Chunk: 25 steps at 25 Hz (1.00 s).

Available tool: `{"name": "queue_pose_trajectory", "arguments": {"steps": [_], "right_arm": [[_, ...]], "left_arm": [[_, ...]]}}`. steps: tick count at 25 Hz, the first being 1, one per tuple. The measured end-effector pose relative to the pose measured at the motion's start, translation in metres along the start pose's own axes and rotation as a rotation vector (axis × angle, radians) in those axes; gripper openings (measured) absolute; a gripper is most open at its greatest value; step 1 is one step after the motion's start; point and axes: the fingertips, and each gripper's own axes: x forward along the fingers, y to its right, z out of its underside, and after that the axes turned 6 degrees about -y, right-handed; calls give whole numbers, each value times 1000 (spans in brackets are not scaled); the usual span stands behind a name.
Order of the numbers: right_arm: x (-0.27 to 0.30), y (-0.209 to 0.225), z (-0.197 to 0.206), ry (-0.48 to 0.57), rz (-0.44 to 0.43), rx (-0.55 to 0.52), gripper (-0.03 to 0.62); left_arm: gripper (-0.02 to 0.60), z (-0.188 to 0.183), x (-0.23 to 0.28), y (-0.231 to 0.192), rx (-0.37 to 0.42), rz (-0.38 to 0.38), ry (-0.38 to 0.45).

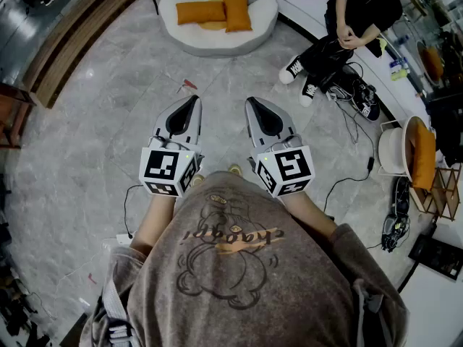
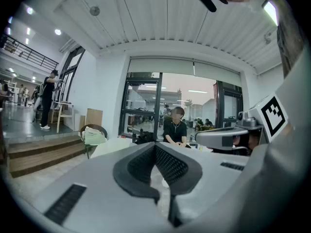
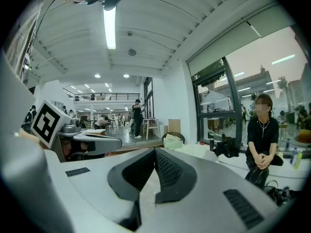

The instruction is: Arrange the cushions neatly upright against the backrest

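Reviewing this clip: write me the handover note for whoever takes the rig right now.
Left tongs: shut, empty.
Right tongs: shut, empty. Both are held side by side, touching nothing.
Two orange rectangular fabric cushions lie on the round white sofa, well ahead of the tongs.
Done: nothing visible.
Left: go to the sofa and stand the cushions upright against its backrest.

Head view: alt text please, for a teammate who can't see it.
The left gripper and right gripper are shut and empty, side by side above a grey floor. Ahead, orange cushions lie on a round white sofa; a person in black sits nearby.
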Motion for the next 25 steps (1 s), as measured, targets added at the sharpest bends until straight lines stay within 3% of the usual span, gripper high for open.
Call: {"name": "queue_pose_trajectory", "arguments": {"steps": [25], "right_arm": [[-33,66,21,-4,-66,34,20]], "left_arm": [[5,7,19,43,-27,-73,-13]]}}
